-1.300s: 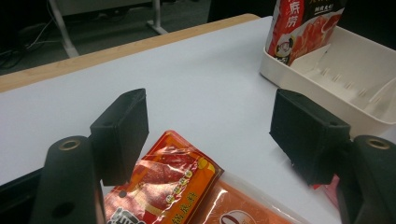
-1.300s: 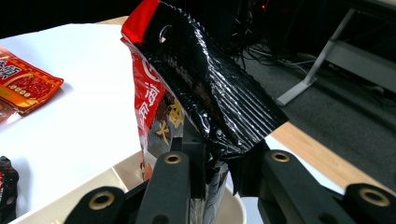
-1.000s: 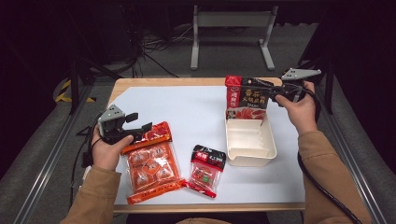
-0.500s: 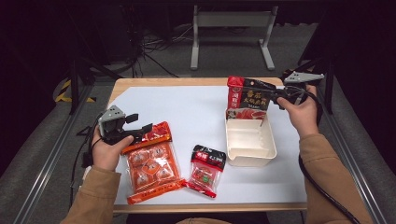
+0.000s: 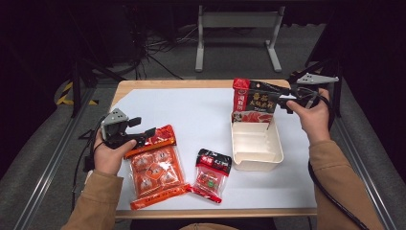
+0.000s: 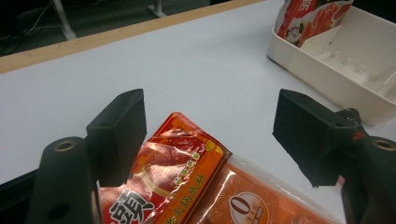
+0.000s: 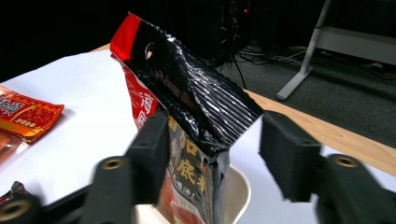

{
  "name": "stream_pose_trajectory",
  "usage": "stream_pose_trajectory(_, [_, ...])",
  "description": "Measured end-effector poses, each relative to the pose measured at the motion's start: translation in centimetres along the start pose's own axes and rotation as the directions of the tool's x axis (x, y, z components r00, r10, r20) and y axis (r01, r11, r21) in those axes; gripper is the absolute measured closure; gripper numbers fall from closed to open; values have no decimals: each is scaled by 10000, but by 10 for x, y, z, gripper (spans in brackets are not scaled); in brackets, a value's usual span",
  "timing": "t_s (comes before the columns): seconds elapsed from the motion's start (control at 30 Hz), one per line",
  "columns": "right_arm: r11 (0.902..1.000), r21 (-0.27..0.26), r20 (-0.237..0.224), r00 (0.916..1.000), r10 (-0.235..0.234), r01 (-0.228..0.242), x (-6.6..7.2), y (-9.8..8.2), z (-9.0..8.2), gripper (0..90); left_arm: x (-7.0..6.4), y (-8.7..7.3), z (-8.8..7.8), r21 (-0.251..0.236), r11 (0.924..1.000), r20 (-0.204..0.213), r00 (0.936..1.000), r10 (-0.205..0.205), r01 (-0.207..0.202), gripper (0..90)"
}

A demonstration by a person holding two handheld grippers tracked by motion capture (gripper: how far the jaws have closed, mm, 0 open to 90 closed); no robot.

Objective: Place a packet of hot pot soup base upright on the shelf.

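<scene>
Moved since a second ago: black pouch (image 5: 253, 100), with the right gripper (image 5: 282, 98), has come slightly nearer and lower, its bottom end now in the far end of the tray (image 5: 256, 160); the jaws have let go.

Right gripper: jaws set wide either side of the pouch's upper edge (right gripper view shows a clear gap on one side); right hand (image 5: 312, 115) holds it at the far right of the table (image 5: 201, 110).

Black pouch (image 7: 187, 107): upright, red strip at top, leaning in the tray.

Tray: cream, right of centre, otherwise bare.

Left gripper (image 5: 139, 135): jaws wide, over the far end of the orange pack (image 5: 155, 167), not closed on it; held by the left hand (image 5: 110, 153).

Orange pack (image 6: 187, 182): flat, near left.

Small packet (image 5: 210, 175): flat, near centre, between pack and tray.
</scene>
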State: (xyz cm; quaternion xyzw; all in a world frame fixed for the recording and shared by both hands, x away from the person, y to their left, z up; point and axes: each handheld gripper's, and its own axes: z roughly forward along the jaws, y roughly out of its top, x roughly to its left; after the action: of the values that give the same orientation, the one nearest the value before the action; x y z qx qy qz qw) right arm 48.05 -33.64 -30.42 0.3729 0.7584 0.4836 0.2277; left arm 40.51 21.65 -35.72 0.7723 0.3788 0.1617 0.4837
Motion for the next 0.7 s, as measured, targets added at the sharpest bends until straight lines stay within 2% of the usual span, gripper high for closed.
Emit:
stream_pose_trajectory(0.07, [9999, -116, 59, 10000, 68, -67, 0, 0, -6, 328, 1, 0, -1, 135, 9999, 48, 9999, -108, 107, 269])
stream_pose_trajectory(0.17, [9995, -275, 42, 9998, 174, -173, 1, 0, -14, 294, 3, 0, -1, 122, 9999, 184, 9998, -77, 75, 271])
stream_pose_trajectory(0.37, [9994, -327, 122, 9998, 140, -135, 5, -2, -30, 275, 6, -1, -3, 207, 9997, 181, 9998, 85, -89, 272])
stream_pose_trajectory(0.7, [9995, -321, 146, 9999, 8, -3, 12, -14, -52, 268, 11, -3, -8, 208, 9997, 37, 9999, -132, 131, 270])
